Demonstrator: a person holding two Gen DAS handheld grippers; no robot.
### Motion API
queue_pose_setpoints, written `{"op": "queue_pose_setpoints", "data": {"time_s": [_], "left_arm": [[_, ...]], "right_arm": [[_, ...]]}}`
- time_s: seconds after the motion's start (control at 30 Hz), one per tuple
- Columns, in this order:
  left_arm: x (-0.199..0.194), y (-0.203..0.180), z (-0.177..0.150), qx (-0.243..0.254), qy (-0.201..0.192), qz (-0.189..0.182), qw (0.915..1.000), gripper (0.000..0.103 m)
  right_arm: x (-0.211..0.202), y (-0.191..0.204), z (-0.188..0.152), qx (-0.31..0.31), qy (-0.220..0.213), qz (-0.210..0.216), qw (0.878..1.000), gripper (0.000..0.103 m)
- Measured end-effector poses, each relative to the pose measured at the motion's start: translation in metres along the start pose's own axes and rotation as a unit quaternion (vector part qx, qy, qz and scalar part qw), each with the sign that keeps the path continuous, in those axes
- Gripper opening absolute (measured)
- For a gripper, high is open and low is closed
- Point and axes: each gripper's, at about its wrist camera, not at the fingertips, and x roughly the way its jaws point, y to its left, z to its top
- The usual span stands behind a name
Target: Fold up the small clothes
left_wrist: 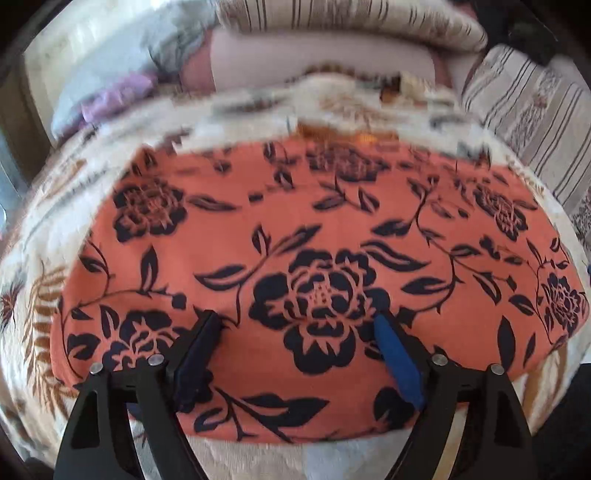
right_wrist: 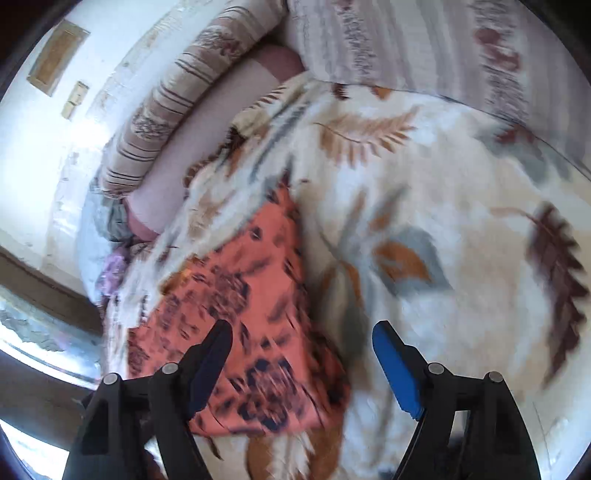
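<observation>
An orange cloth with dark navy flowers (left_wrist: 314, 258) lies flat on a cream leaf-print blanket (left_wrist: 44, 302). My left gripper (left_wrist: 297, 317) is open and empty, its fingers hanging just above the cloth's near half. In the right wrist view the same cloth (right_wrist: 240, 314) lies at the lower left, blurred. My right gripper (right_wrist: 301, 330) is open and empty, with its left finger over the cloth's right edge and its blue-padded right finger (right_wrist: 397, 369) over the blanket (right_wrist: 443, 221).
Striped pillows (left_wrist: 351, 22) and a pink bolster (left_wrist: 321, 62) lie along the far edge of the bed. Another striped cushion (left_wrist: 524, 122) is at the right. A grey and purple bundle (left_wrist: 110, 92) sits at the far left. A white wall (right_wrist: 44, 147) stands behind.
</observation>
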Motion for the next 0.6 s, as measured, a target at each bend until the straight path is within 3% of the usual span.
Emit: {"op": "queue_pose_setpoints", "data": {"time_s": [0.07,0.2,0.23,0.3,0.37,0.47,0.57,0.6], "left_arm": [[-0.001,-0.001,0.003,0.002,0.01,0.003,0.9999,0.087],[0.002,0.003,0.007,-0.001,0.018,-0.008,0.9998,0.087],[0.002,0.004,0.008,0.0,0.02,-0.009,0.9998,0.087],[-0.006,0.012,0.015,-0.009,0.029,-0.033,0.999,0.085],[-0.02,0.031,0.026,-0.03,0.003,-0.053,0.9981,0.085],[-0.027,0.081,0.053,-0.065,-0.028,-0.032,0.997,0.085],[0.017,0.139,0.082,-0.107,0.02,0.003,0.9941,0.076],[0.044,0.158,0.087,-0.12,0.064,0.025,0.9904,0.06]], "right_arm": [[0.02,0.007,0.025,-0.005,0.015,0.018,1.0,0.081],[0.082,0.022,0.067,0.014,0.082,0.13,0.988,0.081],[0.103,0.022,0.074,0.01,0.101,0.122,0.987,0.08],[0.132,0.012,0.077,0.025,0.114,0.039,0.992,0.077],[0.126,0.019,0.078,0.029,0.099,0.037,0.994,0.077],[0.093,0.044,0.066,-0.025,0.068,0.029,0.997,0.078],[0.064,0.054,0.041,-0.062,0.072,0.038,0.995,0.078],[0.056,0.054,0.033,-0.067,0.075,0.041,0.994,0.078]]}}
